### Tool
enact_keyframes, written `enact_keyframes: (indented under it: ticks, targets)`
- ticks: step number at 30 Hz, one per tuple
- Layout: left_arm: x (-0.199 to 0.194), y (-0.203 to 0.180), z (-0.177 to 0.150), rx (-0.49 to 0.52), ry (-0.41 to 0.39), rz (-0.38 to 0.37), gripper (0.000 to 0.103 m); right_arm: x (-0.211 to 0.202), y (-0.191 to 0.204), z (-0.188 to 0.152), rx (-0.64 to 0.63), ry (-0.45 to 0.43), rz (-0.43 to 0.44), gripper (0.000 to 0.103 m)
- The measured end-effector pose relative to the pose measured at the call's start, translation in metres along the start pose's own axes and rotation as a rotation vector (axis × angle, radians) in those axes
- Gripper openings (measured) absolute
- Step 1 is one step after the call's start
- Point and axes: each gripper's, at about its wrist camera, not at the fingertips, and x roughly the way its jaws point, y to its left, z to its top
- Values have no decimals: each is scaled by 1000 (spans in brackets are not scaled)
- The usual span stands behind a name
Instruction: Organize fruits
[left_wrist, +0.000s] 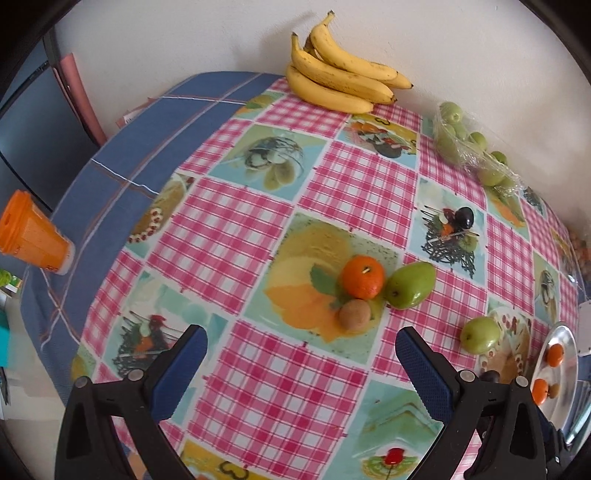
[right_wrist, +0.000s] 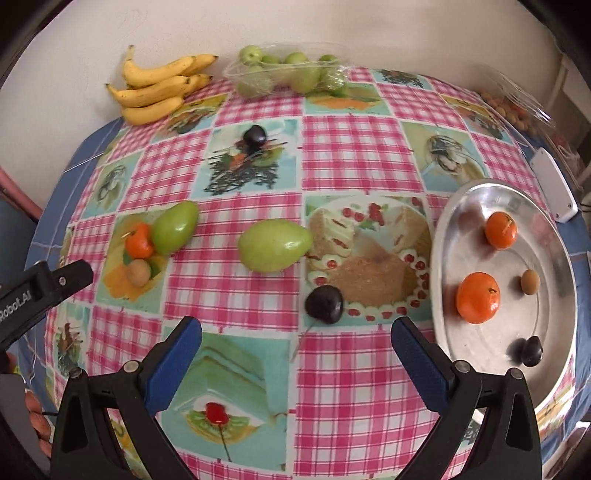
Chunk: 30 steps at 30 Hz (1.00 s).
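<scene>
The left gripper (left_wrist: 301, 363) is hovering over the tabletop (left_wrist: 236, 236) with its jaws spread wide and nothing between them. Ahead of it, an orange (left_wrist: 362, 277), a green mango (left_wrist: 410, 285) and a small brown fruit (left_wrist: 354, 313) are sitting in a tight cluster, the orange touching the mango and the brown fruit lying just in front of the orange. A second green mango (left_wrist: 480, 334) is lying to the right, apart from the cluster, near the metal plate (left_wrist: 565, 402). A dark plum (left_wrist: 464, 217) is resting farther back, and bananas (left_wrist: 341, 75) are leaning against the wall beside a clear bag of green fruit (left_wrist: 471, 151). An orange cup (left_wrist: 35, 234) is lying on its side at the left edge.

The right gripper (right_wrist: 295, 363) is also standing wide open and empty. Just ahead of it, another dark plum (right_wrist: 324, 304) is sitting on the cloth, between the nearer mango and the plate. On the plate, two oranges (right_wrist: 478, 297), one small brown fruit (right_wrist: 530, 281) and one dark plum (right_wrist: 532, 350) are lying apart from one another. A white device (right_wrist: 554, 188) is lying just behind the plate's rim.
</scene>
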Motion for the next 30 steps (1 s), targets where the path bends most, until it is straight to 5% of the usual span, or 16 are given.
enact_keyframes:
  ticks: [9, 13, 24, 26, 30]
  targets:
    - [14, -16, 6, 48, -5, -21, 103, 4, -23, 9, 74, -3, 52, 102]
    - [18, -21, 9, 87, -10, -30, 103, 3, -30, 12, 100, 3, 80, 83]
    - [26, -23, 13, 84, 26, -115, 102, 11, -32, 12, 95, 28, 107, 69]
    - [31, -19, 14, 60, 43, -136, 101, 15, -32, 12, 90, 41, 107, 58]
    - [42, -15, 14, 21, 80, -172, 92, 24, -30, 10, 73, 64, 78, 56]
